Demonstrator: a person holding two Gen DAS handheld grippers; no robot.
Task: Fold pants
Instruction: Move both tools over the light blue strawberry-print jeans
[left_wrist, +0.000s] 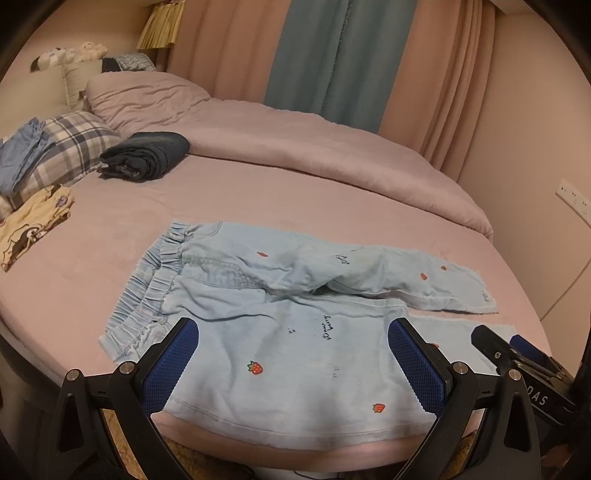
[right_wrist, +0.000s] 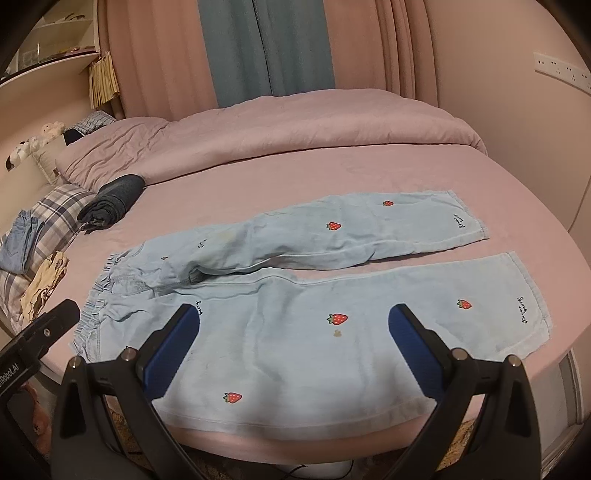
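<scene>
Light blue pants (left_wrist: 280, 295) with red strawberry prints lie spread flat on the pink bed, waistband to the left, both legs running right; they also show in the right wrist view (right_wrist: 314, 280). The far leg is creased near the crotch. My left gripper (left_wrist: 291, 358) is open and empty, above the near leg close to the waistband. My right gripper (right_wrist: 295, 343) is open and empty, above the middle of the near leg. The right gripper also shows at the right edge of the left wrist view (left_wrist: 517, 350), and the left gripper at the left edge of the right wrist view (right_wrist: 40, 332).
A folded dark garment (left_wrist: 147, 155) lies at the back left by a plaid pillow (left_wrist: 70, 144), folded blue jeans (left_wrist: 22, 151) and a yellow printed garment (left_wrist: 33, 225). A bunched pink duvet (left_wrist: 295, 147) lies behind. The bed's front edge (left_wrist: 295, 448) is right below the grippers.
</scene>
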